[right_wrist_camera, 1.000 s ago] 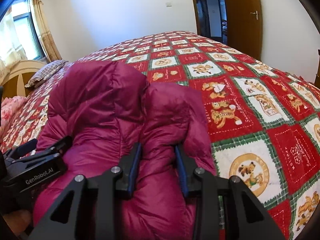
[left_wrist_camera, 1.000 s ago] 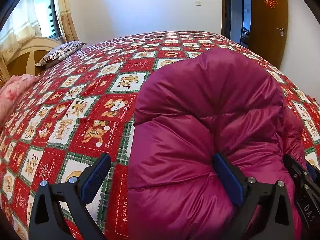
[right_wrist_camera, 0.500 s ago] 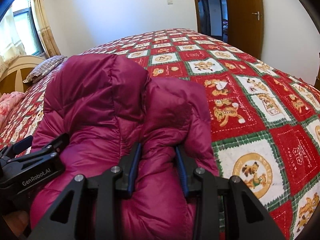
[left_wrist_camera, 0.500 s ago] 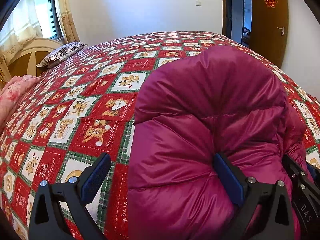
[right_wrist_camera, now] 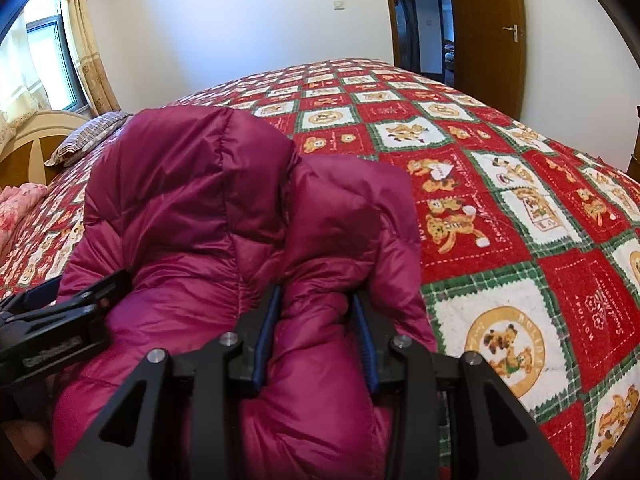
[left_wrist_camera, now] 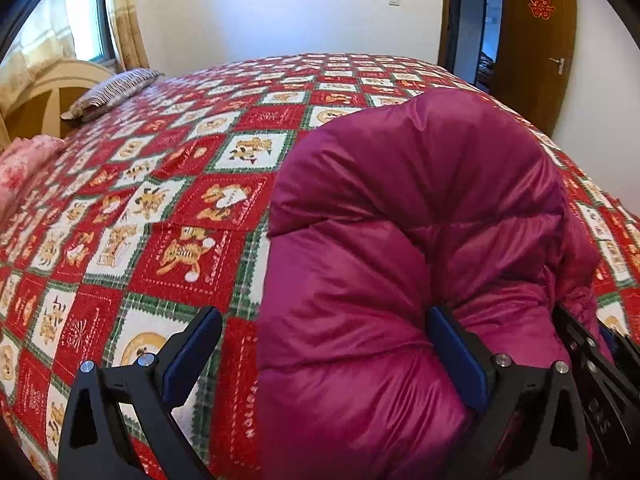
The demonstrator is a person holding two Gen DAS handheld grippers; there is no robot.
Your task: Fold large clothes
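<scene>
A magenta puffer jacket lies bunched on the bed, its near end raised. My left gripper is wide open, its right finger pressed into the jacket's padding and its left finger over the bedspread. In the right wrist view the jacket fills the left half. My right gripper is shut on a thick fold of the jacket, the padding bulging between its blue pads. The left gripper's body shows at the left edge there.
A red and green patchwork bedspread with bear prints covers the bed. A striped pillow and a pink quilt lie by the headboard at left. A wooden door stands in the far right corner.
Both grippers have risen slightly with the jacket, and its raised bulge stands a little taller. The jaws keep the same spacing.
</scene>
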